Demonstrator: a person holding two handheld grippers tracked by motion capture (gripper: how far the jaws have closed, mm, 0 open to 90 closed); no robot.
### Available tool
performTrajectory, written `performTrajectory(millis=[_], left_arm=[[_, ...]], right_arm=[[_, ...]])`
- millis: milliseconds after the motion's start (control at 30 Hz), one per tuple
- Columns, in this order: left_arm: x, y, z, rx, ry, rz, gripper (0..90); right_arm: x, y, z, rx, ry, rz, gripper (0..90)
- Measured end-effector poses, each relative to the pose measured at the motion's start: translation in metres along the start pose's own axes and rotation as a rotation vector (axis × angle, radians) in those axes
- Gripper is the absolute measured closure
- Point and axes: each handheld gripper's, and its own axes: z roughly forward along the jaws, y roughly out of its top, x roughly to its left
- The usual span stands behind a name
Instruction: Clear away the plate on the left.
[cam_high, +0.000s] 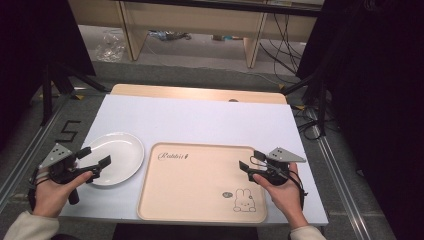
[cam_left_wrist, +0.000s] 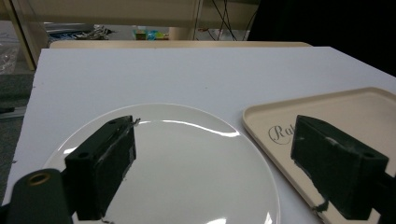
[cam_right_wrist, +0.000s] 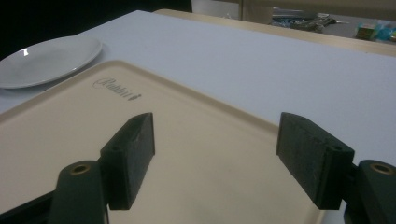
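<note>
High view: one white plate (cam_high: 114, 158), one beige tray (cam_high: 200, 182), side by side on table (cam_high: 200, 117). Plate is round, flat, no long axis, front-left. Left gripper (cam_high: 95, 159) over plate's near rim, right gripper (cam_high: 250, 161) over tray; both spread wide, empty.

white plate (cam_high: 116, 156), beige rabbit-print tray (cam_high: 200, 182)

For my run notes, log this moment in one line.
left gripper: open, over plate | right gripper: open, over tray | nothing held
</note>
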Motion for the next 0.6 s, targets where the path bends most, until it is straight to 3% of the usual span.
performTrajectory(millis=[267, 400, 533, 567, 600], left_arm=[[0.008, -0.002, 0.0, 0.049, 0.026, -0.03, 14.6], [0.017, -0.003, 0.001, 0.079, 0.06, -0.041, 14.6], [0.021, -0.005, 0.001, 0.099, 0.07, -0.053, 14.6], [0.023, -0.006, 0.001, 0.097, 0.078, -0.059, 14.6], [0.025, -0.006, 0.001, 0.099, 0.085, -0.057, 14.6]], right_arm=[[0.001, 0.0, 0.001, -0.007, -0.003, 0.011, 29.0], [-0.002, 0.001, 0.002, -0.012, -0.002, -0.026, 29.1], [-0.002, 0.001, 0.001, -0.011, -0.001, -0.026, 29.1], [0.0, 0.0, 0.002, -0.006, 0.022, 0.007, 29.1], [0.0, 0.001, 0.001, 0.005, 0.005, -0.001, 29.1]])
